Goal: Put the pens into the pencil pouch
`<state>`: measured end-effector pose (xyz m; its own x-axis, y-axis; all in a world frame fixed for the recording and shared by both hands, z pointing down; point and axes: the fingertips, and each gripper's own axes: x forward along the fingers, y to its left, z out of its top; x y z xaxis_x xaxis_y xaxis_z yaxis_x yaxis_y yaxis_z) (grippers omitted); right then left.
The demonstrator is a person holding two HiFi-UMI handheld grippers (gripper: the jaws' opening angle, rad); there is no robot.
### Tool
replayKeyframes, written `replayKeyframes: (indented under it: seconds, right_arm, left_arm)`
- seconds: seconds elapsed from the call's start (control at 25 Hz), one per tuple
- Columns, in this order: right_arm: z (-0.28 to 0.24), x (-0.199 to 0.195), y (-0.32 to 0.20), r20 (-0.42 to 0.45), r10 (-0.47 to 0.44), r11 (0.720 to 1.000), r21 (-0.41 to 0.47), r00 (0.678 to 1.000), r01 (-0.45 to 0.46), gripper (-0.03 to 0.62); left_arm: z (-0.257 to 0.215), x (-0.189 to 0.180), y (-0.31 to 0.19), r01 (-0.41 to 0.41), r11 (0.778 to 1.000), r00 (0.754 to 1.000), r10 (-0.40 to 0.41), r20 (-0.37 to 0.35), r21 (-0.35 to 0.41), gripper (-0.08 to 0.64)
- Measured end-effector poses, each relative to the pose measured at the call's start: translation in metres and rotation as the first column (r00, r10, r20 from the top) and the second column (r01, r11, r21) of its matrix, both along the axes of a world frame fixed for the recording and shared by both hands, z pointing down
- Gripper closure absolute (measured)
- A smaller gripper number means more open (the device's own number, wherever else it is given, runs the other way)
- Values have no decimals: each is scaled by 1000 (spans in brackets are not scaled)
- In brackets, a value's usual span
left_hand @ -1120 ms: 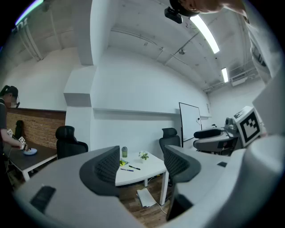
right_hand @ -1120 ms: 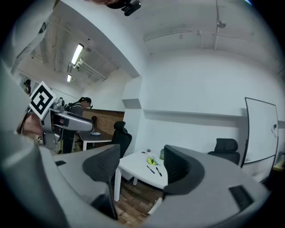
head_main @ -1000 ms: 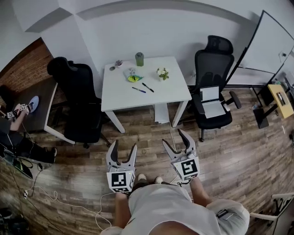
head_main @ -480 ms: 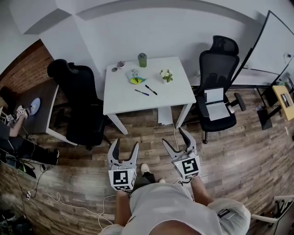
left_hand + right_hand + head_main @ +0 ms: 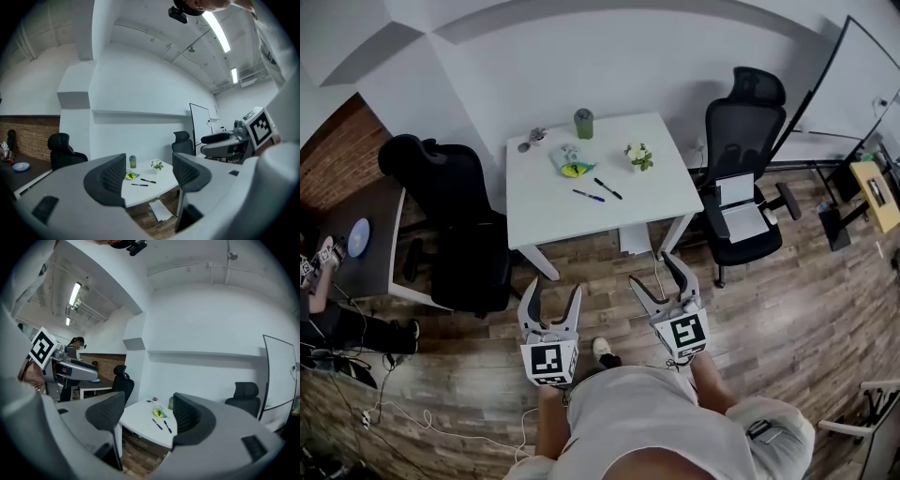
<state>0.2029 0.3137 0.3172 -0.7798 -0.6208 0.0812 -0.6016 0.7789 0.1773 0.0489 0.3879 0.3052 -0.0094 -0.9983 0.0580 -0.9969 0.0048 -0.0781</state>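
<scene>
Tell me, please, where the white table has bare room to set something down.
The white square table is bare along its near edge, in front of the blue pen and black pen, and at its right side past the small potted plant. The far middle is crowded: green cup, yellow-green pouch.

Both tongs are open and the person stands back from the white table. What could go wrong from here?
1. The blue pen and black pen lie flat and close together on the table; closing on one may nudge or roll the other.
2. The pouch lies near the plant and green cup; a reach there could tip either.
3. The pouch looks soft; unless the left tongs or right tongs steady it, it may slide.
</scene>
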Motion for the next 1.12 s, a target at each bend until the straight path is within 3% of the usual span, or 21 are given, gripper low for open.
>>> replayKeyframes:
  seconds: [0.64,1.12]
  right_arm:
    - [0,-80,-54,-28,62,998,30,998,-61,275]
    - [14,-102,-98,-27,90,996,15,996,-89,278]
  left_arm:
    - [4,-81,-62,-62,998,998,62,-22,27,255]
    - [15,-102,-115,-97,995,995,97,-6,16,258]
